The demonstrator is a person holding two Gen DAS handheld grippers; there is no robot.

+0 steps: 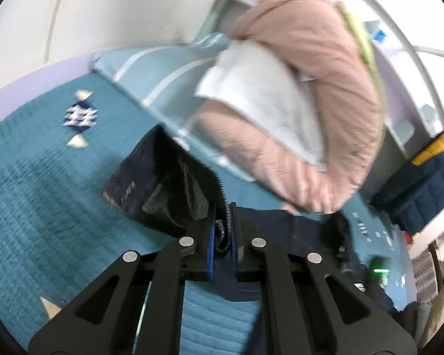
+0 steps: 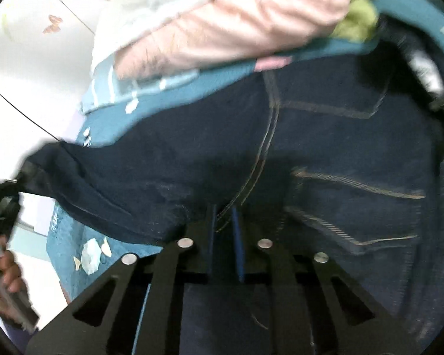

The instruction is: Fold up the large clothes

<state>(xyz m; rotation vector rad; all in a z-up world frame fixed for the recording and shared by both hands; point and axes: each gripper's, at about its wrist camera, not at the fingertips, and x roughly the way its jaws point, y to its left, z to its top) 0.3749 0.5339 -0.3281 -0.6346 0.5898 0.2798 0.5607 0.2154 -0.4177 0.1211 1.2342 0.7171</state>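
Observation:
Dark blue jeans (image 2: 325, 136) with tan stitching lie spread on a teal quilted bedspread (image 1: 44, 192). My left gripper (image 1: 223, 207) is shut on an edge of the jeans (image 1: 162, 183). A fold of denim with a braided cord shows between its blue pads, and the cloth hangs lifted off the bed. My right gripper (image 2: 224, 210) points down onto the seat of the jeans. Its jaws are pinched on denim near the centre seam. At the left edge of the right wrist view a corner of the jeans rises, and a hand (image 2: 3, 269) grips a handle below it.
A pile of pink (image 1: 296, 59), white and green clothes lies just beyond the jeans on a light blue striped pillow (image 1: 162, 68). A navy and yellow garment (image 1: 429, 177) sits at the right. White wall stands behind the bed.

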